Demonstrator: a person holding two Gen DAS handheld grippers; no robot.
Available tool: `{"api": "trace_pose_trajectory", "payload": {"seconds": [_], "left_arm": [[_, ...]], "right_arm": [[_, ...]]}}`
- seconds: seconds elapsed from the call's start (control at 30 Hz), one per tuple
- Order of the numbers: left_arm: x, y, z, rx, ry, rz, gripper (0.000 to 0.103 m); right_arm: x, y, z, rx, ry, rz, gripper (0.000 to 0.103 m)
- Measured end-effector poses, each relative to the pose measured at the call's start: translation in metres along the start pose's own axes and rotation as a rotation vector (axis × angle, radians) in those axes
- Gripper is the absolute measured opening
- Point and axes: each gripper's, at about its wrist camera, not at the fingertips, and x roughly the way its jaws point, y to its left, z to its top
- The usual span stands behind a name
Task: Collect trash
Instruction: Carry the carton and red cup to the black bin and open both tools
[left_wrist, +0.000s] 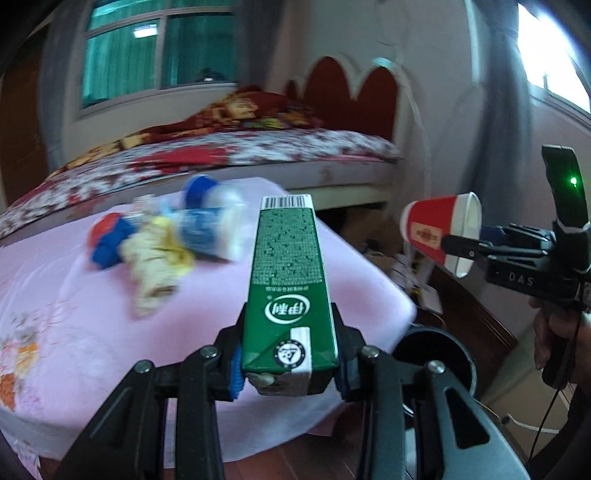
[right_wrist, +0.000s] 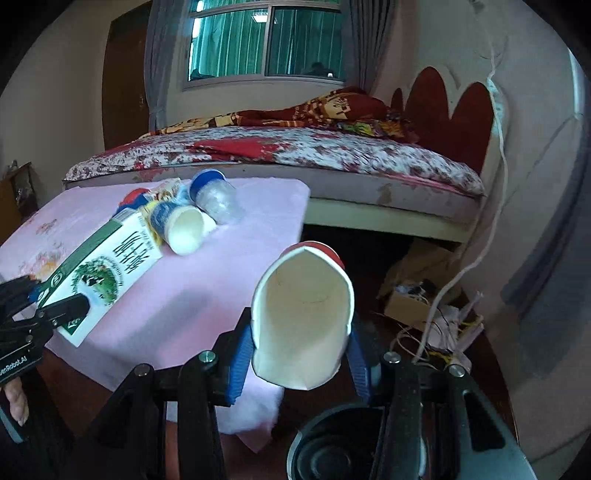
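Observation:
My left gripper (left_wrist: 290, 360) is shut on a green milk carton (left_wrist: 286, 280) and holds it above the pink-covered table (left_wrist: 74, 332). The carton also shows in the right wrist view (right_wrist: 107, 273). My right gripper (right_wrist: 301, 354) is shut on a red paper cup (right_wrist: 303, 317), squashed at its rim, held past the table's right edge; the cup also shows in the left wrist view (left_wrist: 439, 230). A black bin (right_wrist: 354, 443) stands on the floor right below the cup. More trash lies at the table's far side: a blue-capped plastic jar (right_wrist: 214, 195), a white cup (right_wrist: 181, 225) and wrappers (left_wrist: 159, 266).
A bed (right_wrist: 295, 155) with a floral cover stands right behind the table. A cardboard box and tangled cables (right_wrist: 428, 306) lie on the floor at the right. The black bin also shows by the table's near right corner in the left wrist view (left_wrist: 436, 350).

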Motion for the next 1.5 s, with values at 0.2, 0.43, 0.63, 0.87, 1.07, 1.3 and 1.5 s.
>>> {"api": "trace_pose_trajectory", "payload": {"seconds": [0.2, 0.43, 0.63, 0.87, 1.07, 1.3, 1.5], "left_arm": [[0.009, -0.056, -0.010, 0.077, 0.033, -0.130, 0.038], [0.026, -0.109, -0.023, 0.147, 0.104, -0.241, 0.038], [0.052, -0.142, -0.043, 0.196, 0.214, -0.315, 0.038], [0.080, -0.165, -0.067, 0.234, 0.320, -0.352, 0.038], [0.104, -0.178, -0.079, 0.267, 0.416, -0.403, 0.039], [0.104, -0.161, -0.072, 0.198, 0.382, -0.255, 0.102], [0.095, -0.146, -0.071, 0.176, 0.348, -0.166, 0.102]], "right_arm": [[-0.022, -0.046, -0.040, 0.041, 0.037, -0.037, 0.049], [-0.033, -0.087, -0.089, 0.070, 0.112, -0.060, 0.049], [-0.026, -0.110, -0.132, 0.095, 0.204, -0.055, 0.049], [0.000, -0.120, -0.172, 0.077, 0.320, -0.030, 0.049], [0.020, -0.128, -0.186, 0.085, 0.382, 0.003, 0.057], [0.041, -0.156, -0.193, 0.166, 0.488, -0.089, 0.101], [0.031, -0.163, -0.182, 0.223, 0.457, -0.109, 0.103]]}}
